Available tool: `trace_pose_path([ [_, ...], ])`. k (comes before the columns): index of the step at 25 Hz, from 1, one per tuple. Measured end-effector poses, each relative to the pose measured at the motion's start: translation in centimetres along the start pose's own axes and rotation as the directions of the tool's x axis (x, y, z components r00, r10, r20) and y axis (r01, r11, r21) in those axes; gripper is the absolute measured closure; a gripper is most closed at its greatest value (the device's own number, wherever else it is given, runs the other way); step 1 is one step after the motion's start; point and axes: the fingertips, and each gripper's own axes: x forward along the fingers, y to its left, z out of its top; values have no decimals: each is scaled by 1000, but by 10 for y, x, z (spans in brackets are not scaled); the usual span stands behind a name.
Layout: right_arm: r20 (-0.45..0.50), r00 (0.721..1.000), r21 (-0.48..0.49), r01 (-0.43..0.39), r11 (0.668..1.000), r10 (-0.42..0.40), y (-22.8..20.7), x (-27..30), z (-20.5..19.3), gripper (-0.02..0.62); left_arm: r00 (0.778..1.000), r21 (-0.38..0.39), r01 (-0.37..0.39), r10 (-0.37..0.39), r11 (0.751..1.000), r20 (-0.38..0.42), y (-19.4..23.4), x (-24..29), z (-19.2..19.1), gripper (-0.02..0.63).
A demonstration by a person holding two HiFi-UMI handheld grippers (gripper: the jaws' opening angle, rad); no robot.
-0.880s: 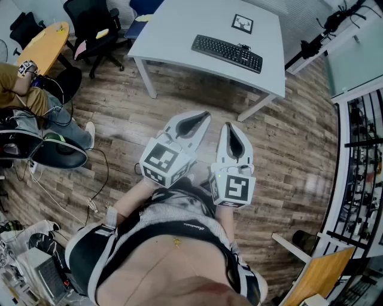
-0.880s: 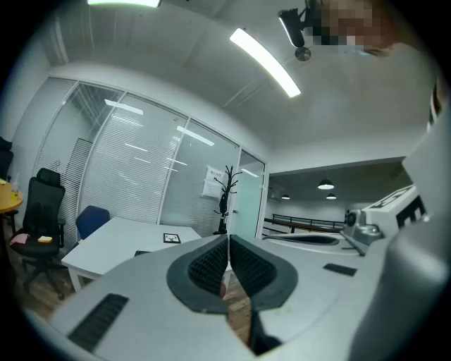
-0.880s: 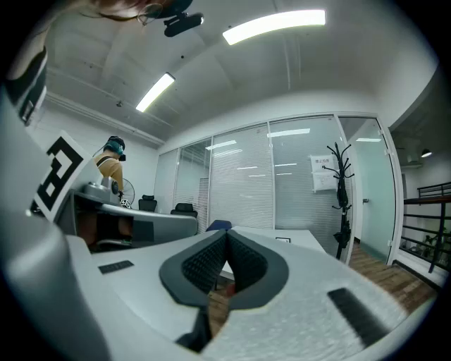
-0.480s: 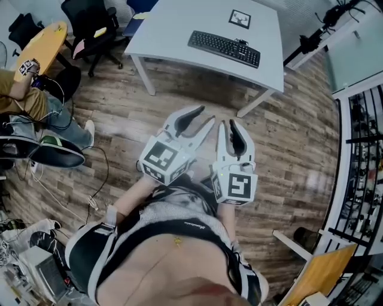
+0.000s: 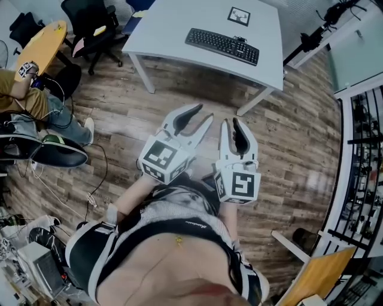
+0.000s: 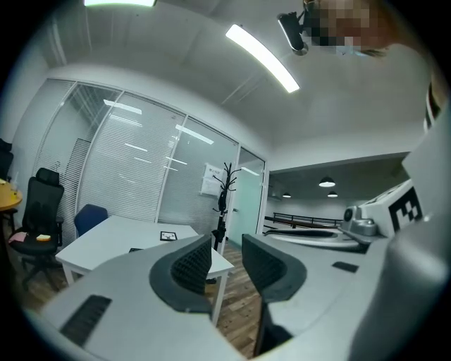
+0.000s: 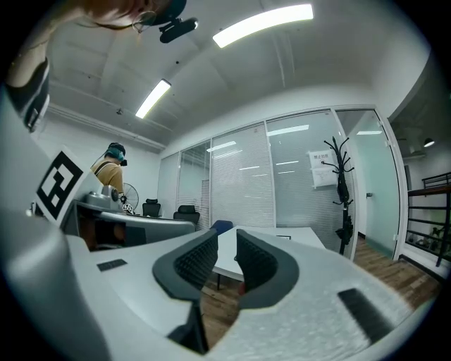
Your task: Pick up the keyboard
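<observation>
holding both tools level just ahead of our chest, we stand on a wood-plank floor (image 5: pixel 287 137), well short of the desk. our left gripper (image 5: pixel 203 113) has its jaws slightly parted, with only air between the ribbed pads. our right gripper (image 5: pixel 231 122) sits just beside it, jaws drawn nearly together and empty as well. the marker cubes on both face up toward us. on the floor to our left, loose cables (image 5: pixel 99 179) trail near a dark chair base (image 5: pixel 57 152) and a seated person (image 5: pixel 21 89).

beyond the gripper tips the white table (image 5: pixel 173 30) stands on slim white legs. the keyboard (image 5: pixel 222 46), black, lies flat on its top near the edge that faces us, toward the table's right end, well apart from both grippers. behind it a square marker card (image 5: pixel 239 16) lies on the same surface. a black office chair (image 5: pixel 90 24) and a round wooden table (image 5: pixel 45 42) stand off to the white table's left, and a dark metal railing (image 5: pixel 359 149) runs down the right side.

farther off, our gripper views show glass walls with blinds (image 6: pixel 134 169), a coat stand (image 6: pixel 225 187) and strip lights (image 6: pixel 261 56) on a white ceiling.
</observation>
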Motion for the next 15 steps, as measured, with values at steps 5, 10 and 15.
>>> trace_pose_path([
  [5, -12, 1000, -2, -10, 1000, 10, -3, 4, -1, 509, 1000, -10, -3, 3, 1000, -13, 4, 5, -3, 492],
  [10, -22, 1000, 7, 9, 1000, -9, -8, 10, -7, 505, 999, -19, 15, -15, 1000, -36, 9, 15, -9, 492],
  [15, -25, 999, 10, 38, 999, -38, -21, 31, -7, 503, 998, -22, 44, -45, 999, -46, 24, 38, -8, 492],
])
